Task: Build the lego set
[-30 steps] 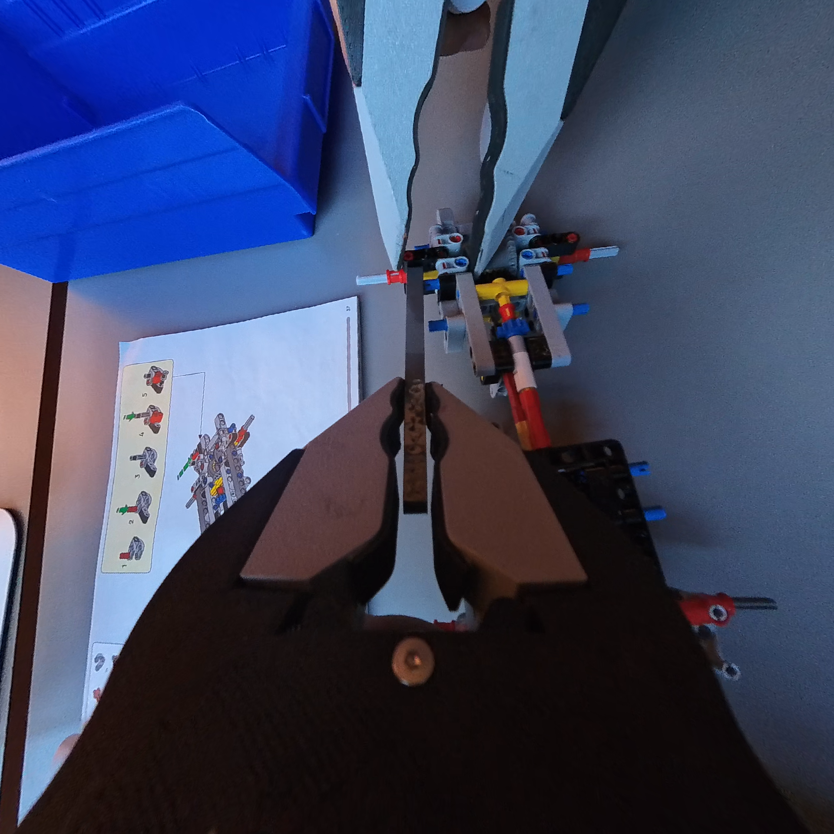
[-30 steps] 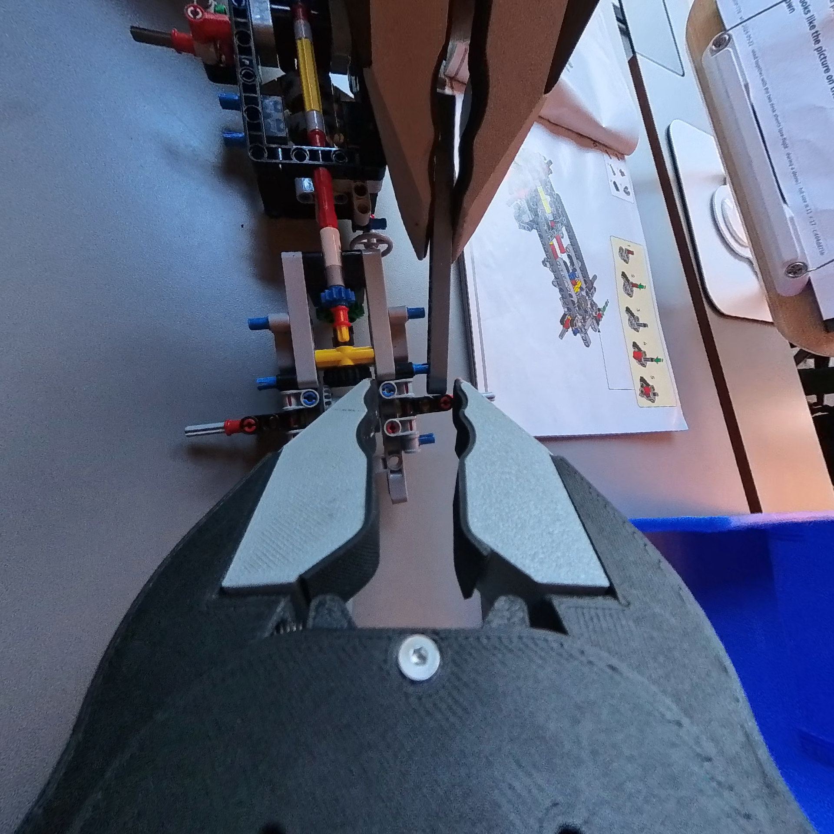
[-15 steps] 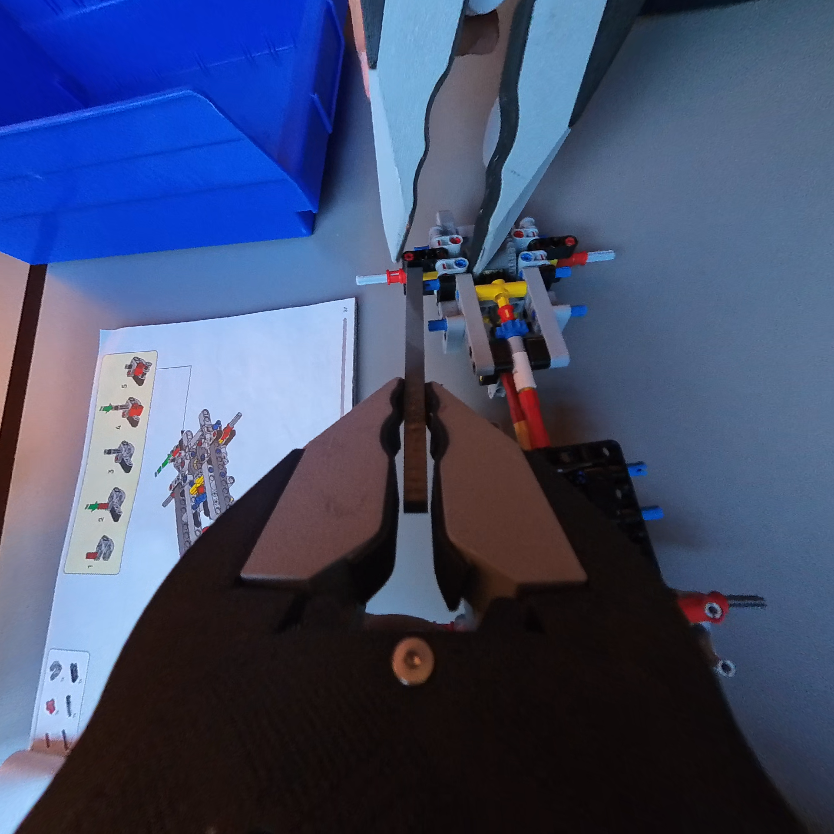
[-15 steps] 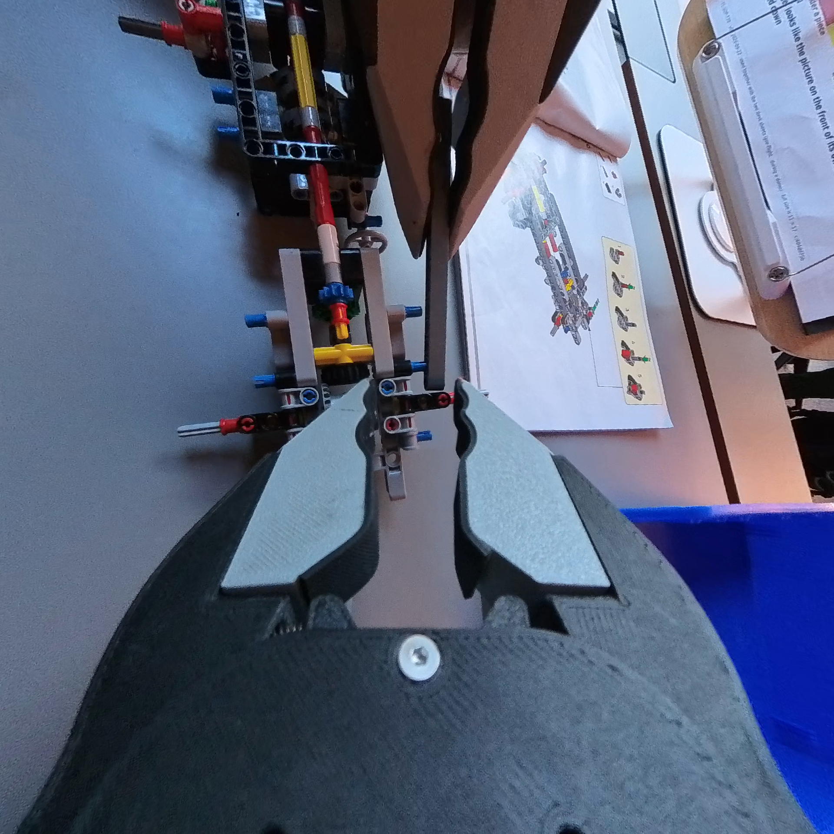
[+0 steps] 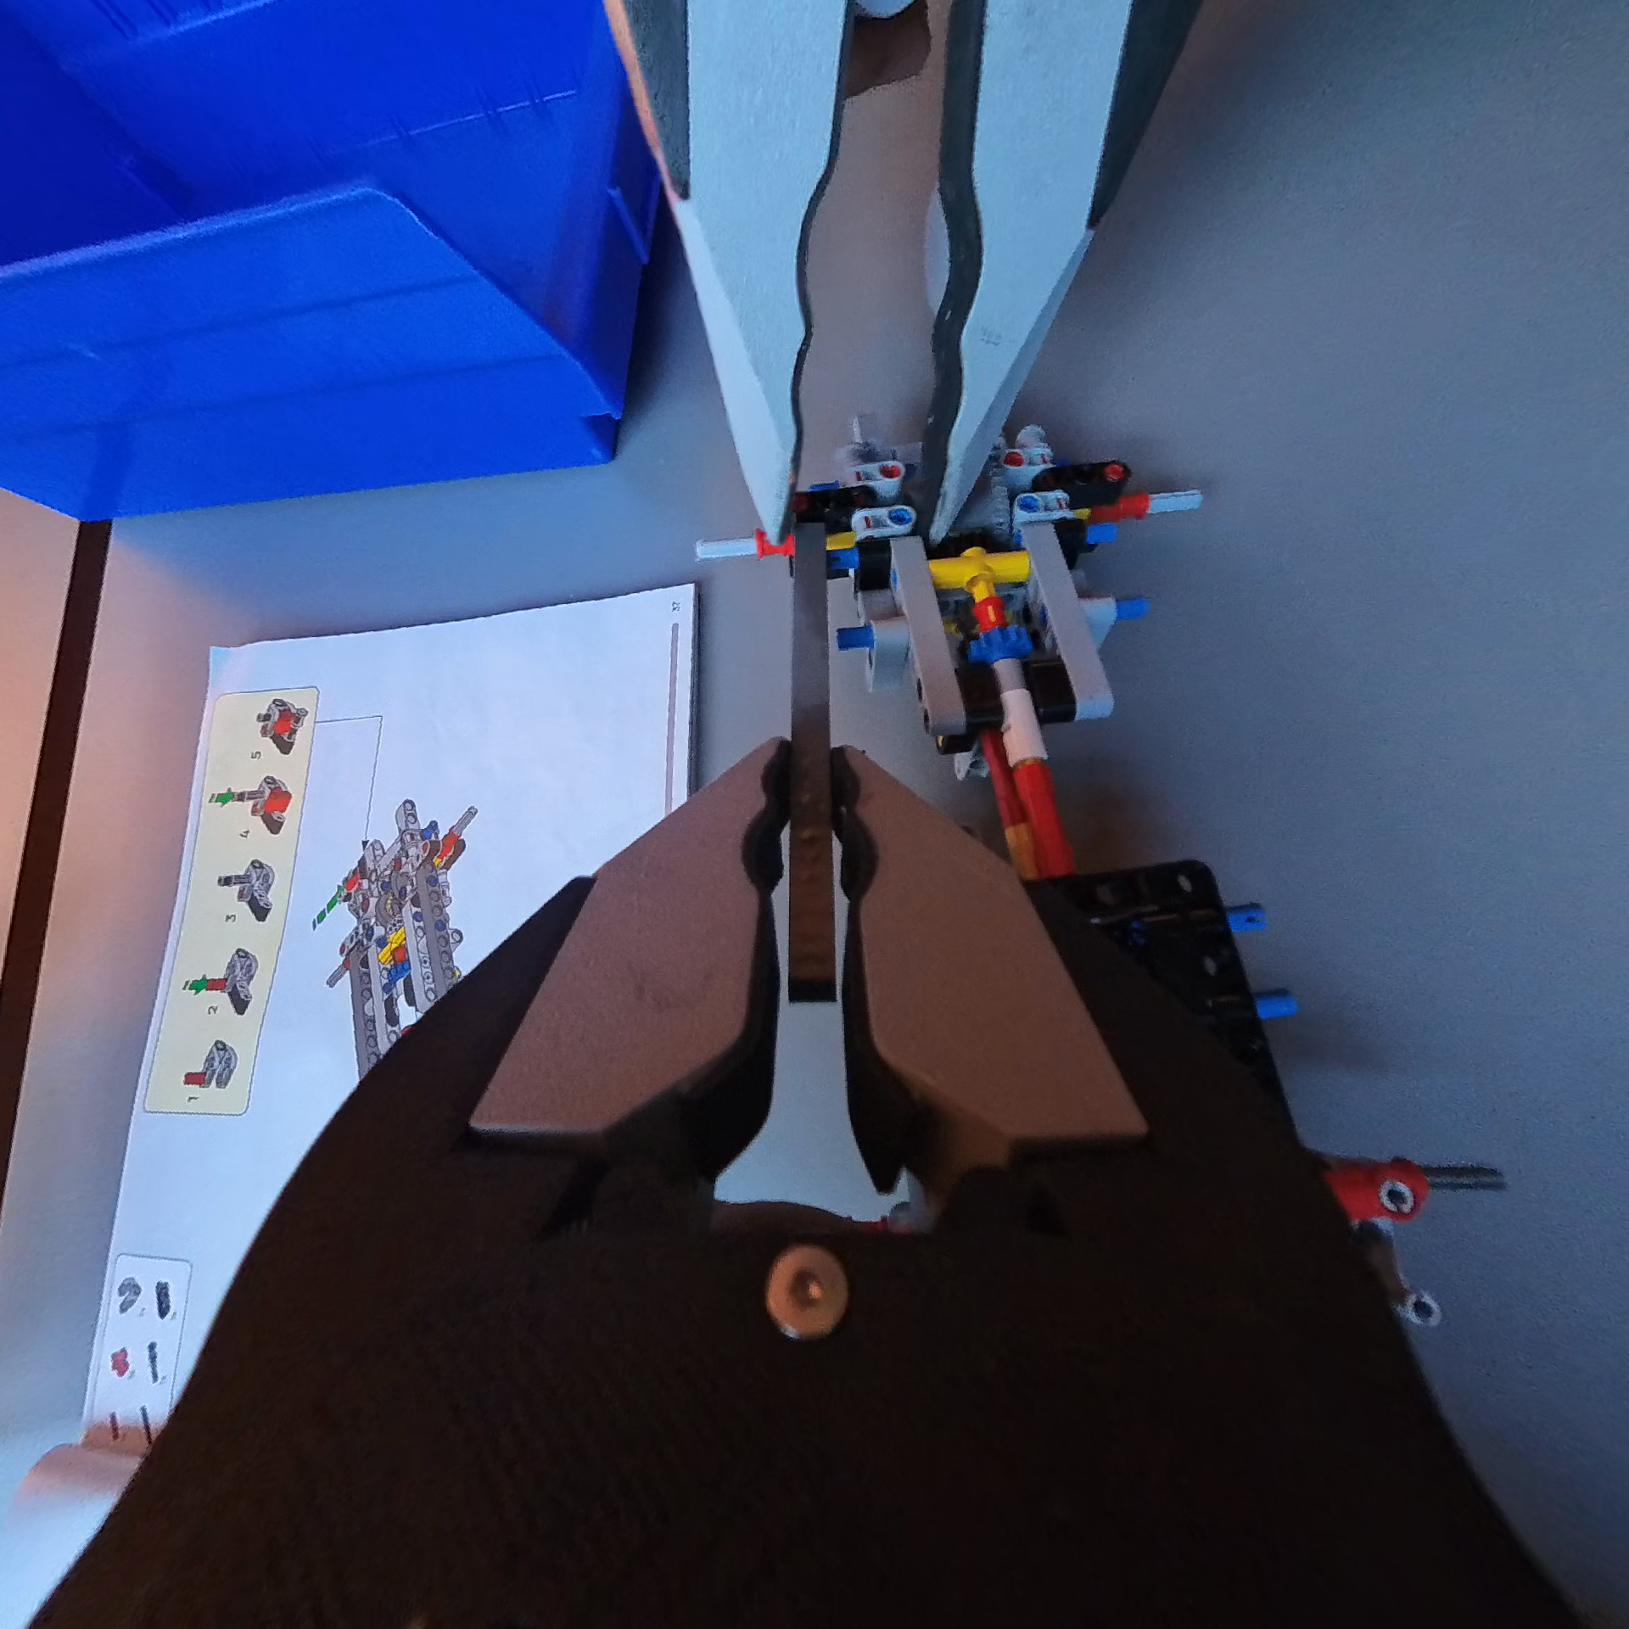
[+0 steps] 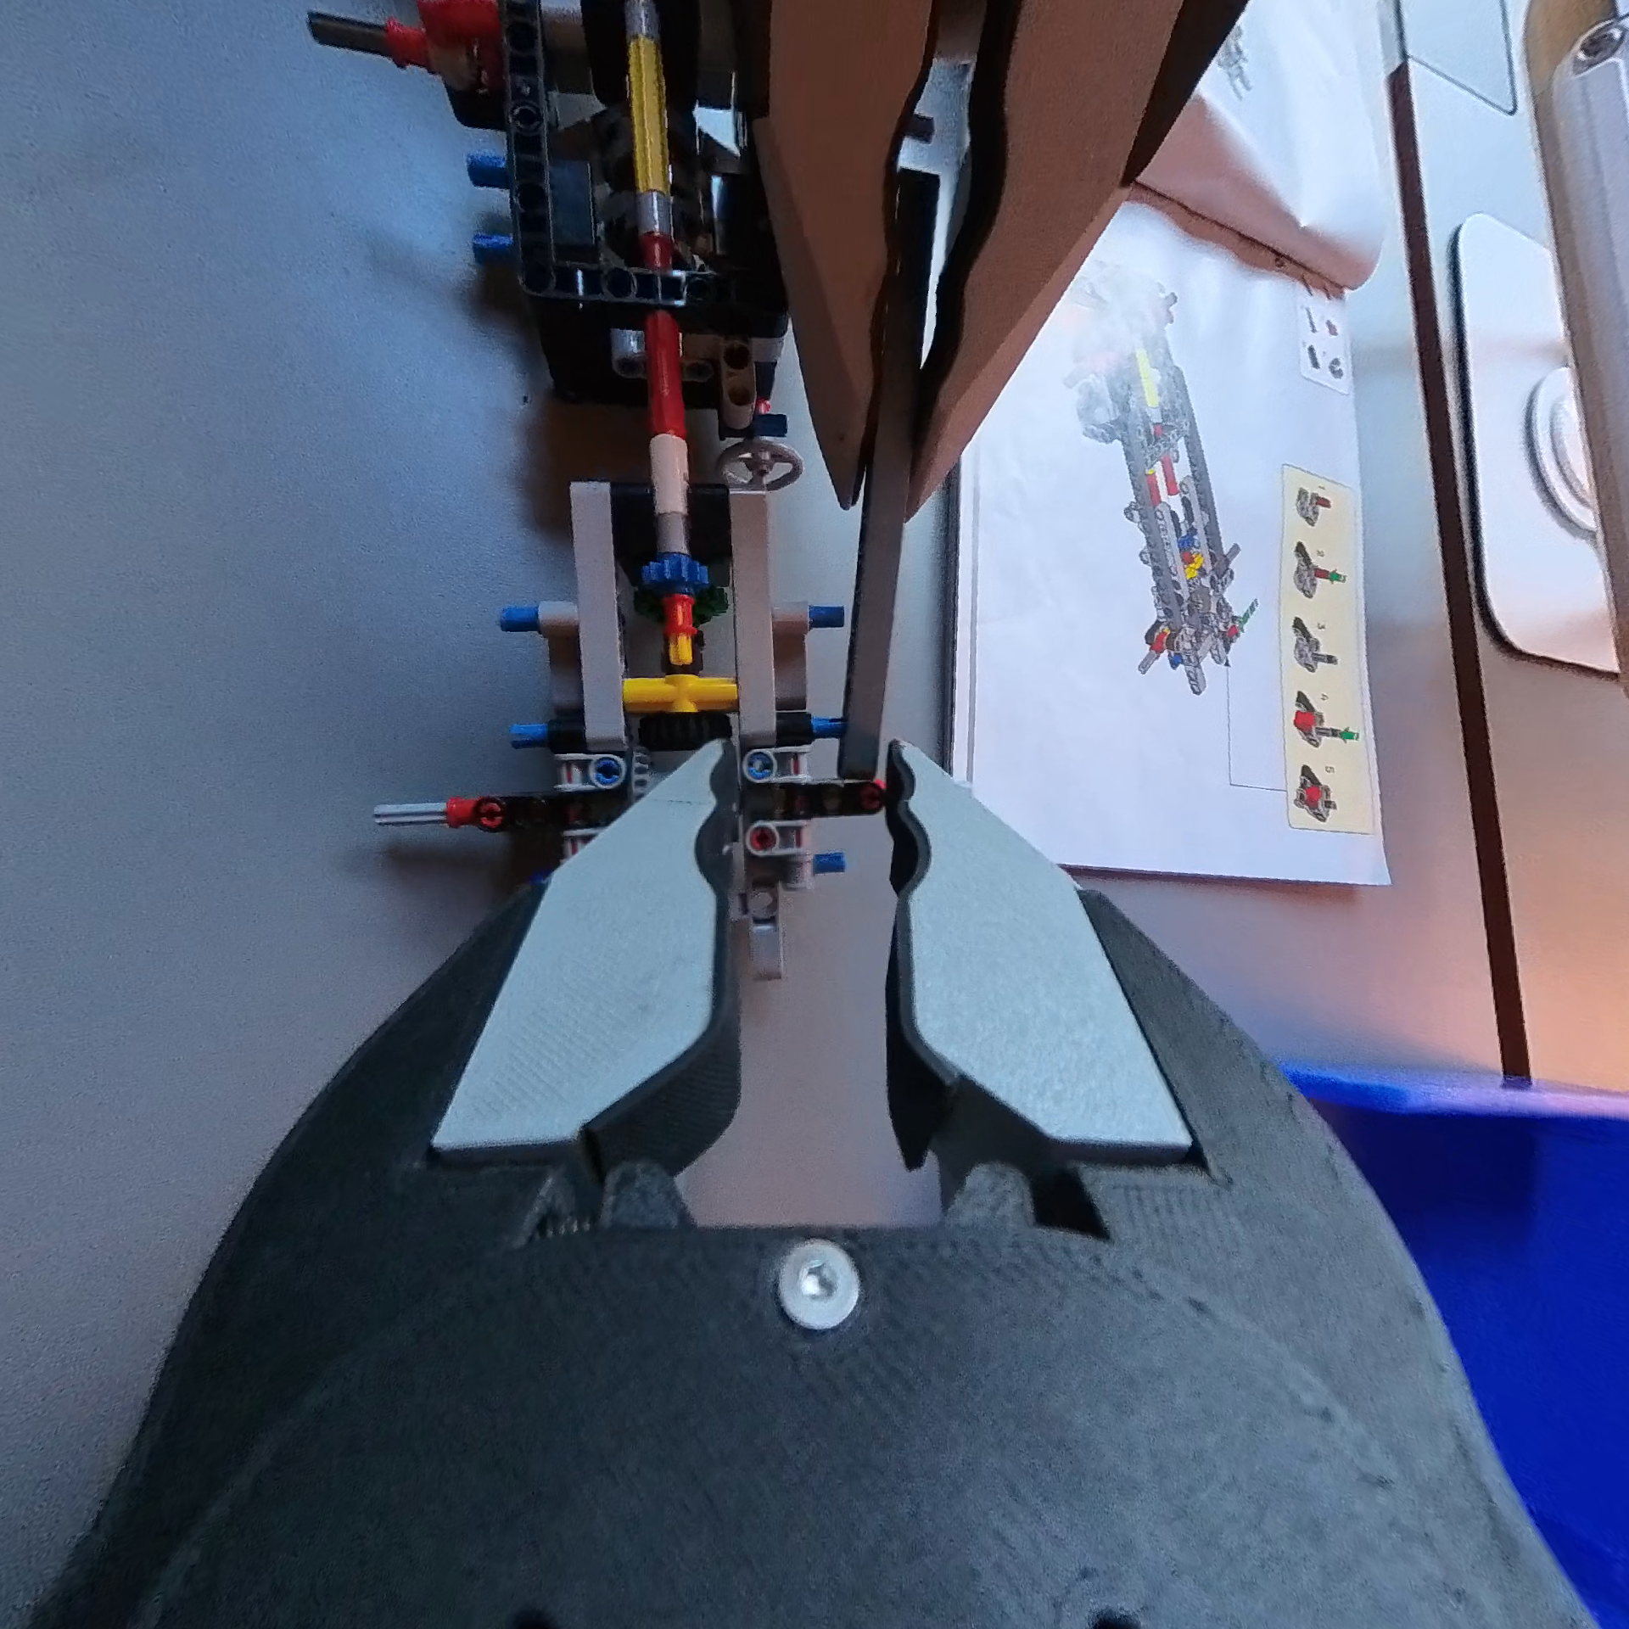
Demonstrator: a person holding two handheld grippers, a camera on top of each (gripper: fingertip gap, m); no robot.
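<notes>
1. Not much has shifted since a second ago. Both grippers sit where they were, and only the booklet and bin have slid a touch in the left wrist view, so that's a small camera wobble.
2. Left gripper: its jaws are nearly closed, clamped on a thin dark beam. Both pads press its flat sides. The beam sticks out forward, and its far end sits right at the black cross-piece on the near end of the brick model. I can't tell whether it's actually plugged in or just touching.
3. Right gripper: its jaws are at a middling width, straddling that same end of the model from the opposite side. One fingertip is against the grey connector stack, and the other touches the red pin at the tip of the black cross-piece, so it looks like it's pinching the model steady.
4. The model lies flat around the middle of the grey table. Its long red and yellow axle runs back to a black frame section.
5. The open instruction booklet lies just beside the model, toward the table's dark edge. The blue bin sits at that same edge, close to the right gripper.
</notes>
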